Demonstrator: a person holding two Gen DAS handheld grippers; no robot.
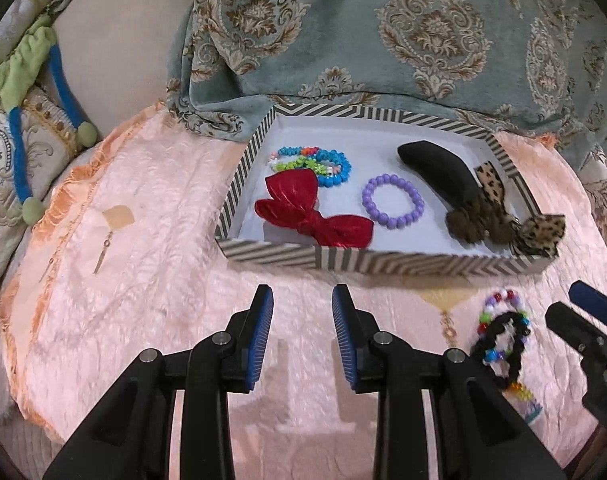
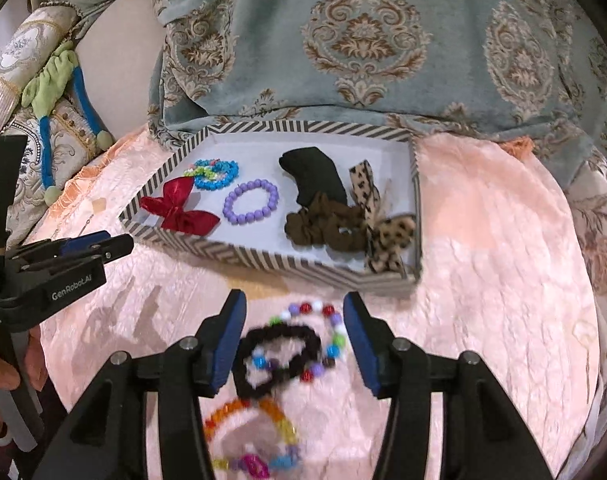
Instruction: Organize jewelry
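Observation:
A striped box [image 1: 383, 259] [image 2: 263, 259] holds a red bow [image 1: 303, 208] [image 2: 179, 208], colourful bead bracelets [image 1: 315, 162] [image 2: 215, 174], a purple bead bracelet [image 1: 393, 200] [image 2: 250, 201], a black pouch [image 1: 439, 170] [image 2: 315, 176], brown scrunchies [image 2: 323, 224] and a leopard bow [image 1: 539, 232] [image 2: 387, 240]. My right gripper [image 2: 295, 340] is open, its fingers either side of a black scrunchie [image 2: 279, 356] [image 1: 499, 344] and a multicolour bead bracelet [image 2: 327, 332] on the pink cloth. A rainbow bracelet [image 2: 247, 436] lies nearer. My left gripper [image 1: 302, 312] is open and empty before the box.
A gold earring [image 1: 103, 254] and a tan card [image 1: 117, 216] lie on the pink cloth at left. A gold pendant [image 1: 447, 320] lies by the box front. A teal patterned blanket [image 1: 383, 40] rises behind the box. A green and blue toy [image 1: 19, 80] lies far left.

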